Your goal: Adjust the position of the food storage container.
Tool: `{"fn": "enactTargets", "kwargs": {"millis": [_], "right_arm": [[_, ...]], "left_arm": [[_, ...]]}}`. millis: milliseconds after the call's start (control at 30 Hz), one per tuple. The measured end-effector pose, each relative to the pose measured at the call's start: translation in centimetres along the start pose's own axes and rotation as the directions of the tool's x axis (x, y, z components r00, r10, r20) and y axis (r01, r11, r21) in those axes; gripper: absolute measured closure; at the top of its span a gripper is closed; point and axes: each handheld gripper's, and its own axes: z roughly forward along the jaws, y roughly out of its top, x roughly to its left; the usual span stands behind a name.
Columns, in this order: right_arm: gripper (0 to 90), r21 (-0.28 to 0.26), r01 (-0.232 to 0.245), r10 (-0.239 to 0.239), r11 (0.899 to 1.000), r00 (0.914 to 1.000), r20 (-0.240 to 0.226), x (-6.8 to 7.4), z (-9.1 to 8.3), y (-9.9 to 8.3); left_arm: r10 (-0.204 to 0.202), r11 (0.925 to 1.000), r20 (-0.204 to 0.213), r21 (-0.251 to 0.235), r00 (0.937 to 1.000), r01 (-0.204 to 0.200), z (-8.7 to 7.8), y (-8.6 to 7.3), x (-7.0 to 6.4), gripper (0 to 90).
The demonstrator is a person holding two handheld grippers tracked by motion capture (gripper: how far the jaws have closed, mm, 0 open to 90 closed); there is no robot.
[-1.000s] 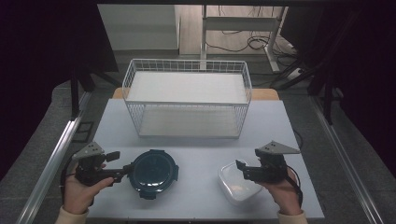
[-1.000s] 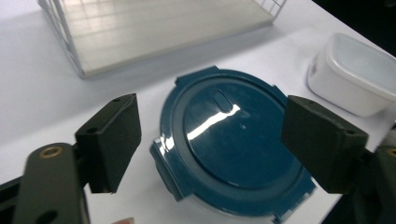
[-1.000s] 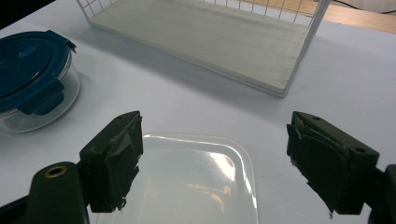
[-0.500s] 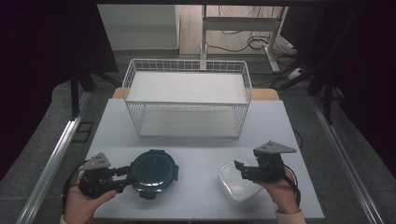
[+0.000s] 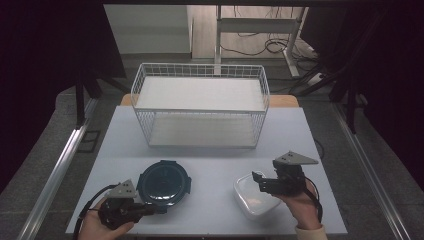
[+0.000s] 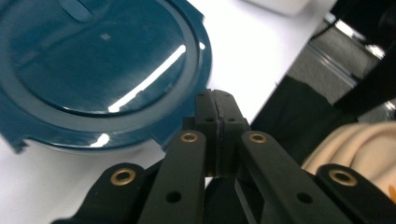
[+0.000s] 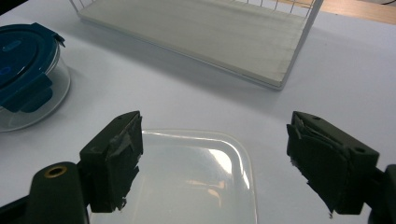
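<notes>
A round clear container with a dark blue clip lid (image 5: 164,182) stands near the table's front left. My left gripper (image 5: 158,209) lies low at its near rim, jaws pointing right. In the left gripper view the jaws (image 6: 215,97) are pressed together with nothing between them, just beside the lid's edge (image 6: 93,60). A translucent white square container (image 5: 254,201) sits at the front right. My right gripper (image 5: 258,181) hovers over its far edge. In the right gripper view it is open (image 7: 215,140) wide above the square lid (image 7: 187,182).
A white wire basket (image 5: 200,107) with a pale floor stands at the back middle of the white table (image 5: 215,160). The right gripper view shows the basket (image 7: 210,37) ahead and the round container (image 7: 23,70) at the left. Dark floor and rails flank the table.
My left gripper has dropped toward the table's front edge and shifted right, ending at the round container's near rim. The right gripper has barely moved.
</notes>
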Motion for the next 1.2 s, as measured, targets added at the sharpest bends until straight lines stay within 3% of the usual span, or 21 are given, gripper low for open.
{"fn": "enactTargets", "kwargs": {"millis": [133, 233, 333, 467, 533, 600, 767, 1200], "right_arm": [[18.5, 0.003, 0.001, -0.001, 1.000, 1.0000, 0.001, 0.0, 0.0, 0.0], [18.5, 0.004, -0.002, 0.002, 1.000, 1.0000, 0.005, -0.1, 0.1, -0.1], [18.5, 0.008, -0.004, 0.004, 1.000, 1.0000, 0.005, 0.0, 0.2, -0.1], [18.5, 0.014, 0.001, -0.001, 1.000, 1.0000, 0.004, 0.1, 0.4, -0.2], [18.5, 0.014, 0.002, -0.002, 1.000, 1.0000, 0.004, 0.1, 0.4, -0.2], [18.5, 0.013, 0.001, -0.001, 1.000, 1.0000, 0.004, 0.1, 0.4, -0.2], [18.6, 0.009, 0.000, 0.000, 1.000, 1.0000, 0.007, 0.1, 0.3, -0.1], [18.6, -0.023, 0.022, -0.022, 0.999, 0.9997, -0.011, 1.5, -0.2, 0.7]], "left_arm": [[-0.007, 0.9996, -0.006, 0.027, 1.0000, 0.007, 0.4, -0.4, 0.1, 90.0], [0.012, 0.9988, 0.026, 0.047, 0.9996, -0.013, 0.8, -0.9, 0.0, 90.0], [0.014, 0.9982, 0.030, 0.059, 0.9995, -0.015, 1.3, -1.1, -0.1, 90.0], [0.020, 0.9956, -0.028, 0.092, 0.9994, -0.017, 2.5, -1.3, 0.1, 90.0], [0.019, 0.9957, -0.040, 0.092, 0.9990, -0.015, 2.6, -1.3, 0.1, 90.0], [0.014, 0.9979, -0.023, 0.064, 0.9996, -0.012, 2.6, -1.2, 0.4, 90.0], [0.014, 0.9986, 0.011, 0.051, 0.9998, -0.015, 2.7, -1.3, 0.7, 90.0], [0.028, 0.9992, 0.010, 0.029, 0.9996, -0.028, 3.8, -0.1, 1.3, 90.0]]}}
